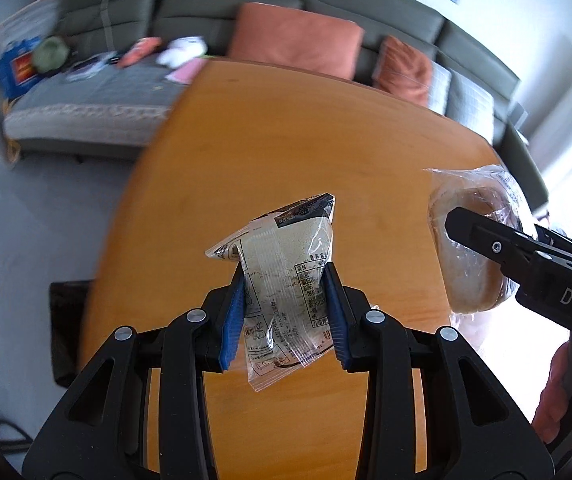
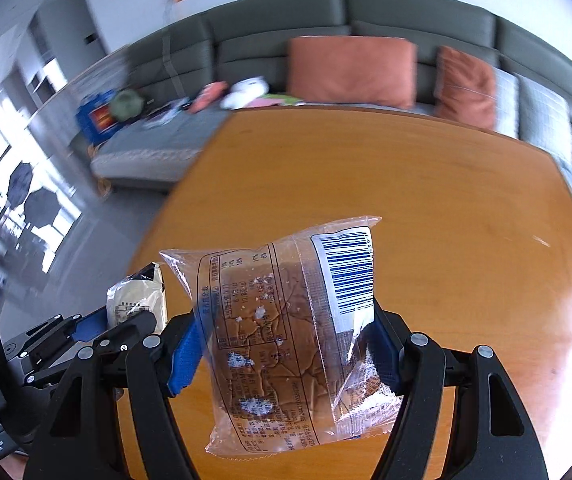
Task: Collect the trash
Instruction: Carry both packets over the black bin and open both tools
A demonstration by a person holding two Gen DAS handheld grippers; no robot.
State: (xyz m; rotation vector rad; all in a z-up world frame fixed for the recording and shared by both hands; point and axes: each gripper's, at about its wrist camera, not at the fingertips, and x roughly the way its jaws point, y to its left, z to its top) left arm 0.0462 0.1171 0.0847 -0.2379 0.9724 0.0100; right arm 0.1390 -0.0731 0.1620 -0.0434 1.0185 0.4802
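My left gripper (image 1: 284,276) is shut on a small clear snack wrapper (image 1: 282,280) with pale filling and black print, held above the wooden table (image 1: 286,140). My right gripper (image 2: 286,320) is shut on a larger clear bread bag (image 2: 286,340) with a blue barcode label, also held above the table (image 2: 446,200). In the left wrist view the bread bag (image 1: 470,248) and the right gripper's black body show at the right. In the right wrist view the snack wrapper (image 2: 138,300) and the left gripper show at the lower left.
A grey sofa (image 1: 246,4) stands behind the table with two orange cushions (image 1: 294,40), a blue bag (image 1: 18,68) and other loose items. A dark bag (image 1: 66,328) lies on the pale floor left of the table.
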